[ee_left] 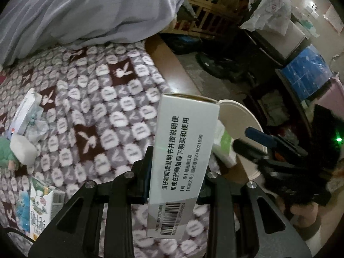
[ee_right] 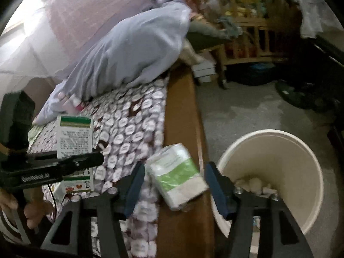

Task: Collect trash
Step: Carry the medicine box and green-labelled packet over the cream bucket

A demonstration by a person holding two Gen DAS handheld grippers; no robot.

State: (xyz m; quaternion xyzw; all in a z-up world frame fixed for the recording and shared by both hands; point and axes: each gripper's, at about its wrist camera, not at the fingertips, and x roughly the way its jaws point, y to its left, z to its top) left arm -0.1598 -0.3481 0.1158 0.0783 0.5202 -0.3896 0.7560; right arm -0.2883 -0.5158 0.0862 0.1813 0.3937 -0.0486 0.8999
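The right gripper point(ee_right: 172, 185) stands spread, its pads clear of the green-and-white pack point(ee_right: 177, 177) that sits blurred between them; the pack looks loose, over the brown bed edge point(ee_right: 182, 111) and left of the bin point(ee_right: 279, 172), not over its mouth. The likely failure, as I judge it, is a miss; released here, the pack could strike the bed edge or the bin's rim and end on the floor point(ee_right: 258, 111), since the mouth lies to the right of it. The left gripper point(ee_left: 178, 172) pinches a tall white box point(ee_left: 182, 150) by its flat sides, upright and slightly tilted; the grip sits low on a long carton, so a quick swing could lever it out. The box also hides much of the bin in the left wrist view, which makes aiming harder.

The pack is soft, wrapped in glossy film, white with a green band; the box is stiff card, printed with black text and a barcode near the bottom, its top flap shut. The bin is cream, round, with pale crumpled scraps at the bottom. More litter lies on the patterned blanket point(ee_left: 96, 96): a second box point(ee_left: 23, 111) and crumpled paper point(ee_left: 37, 129) at the far left.
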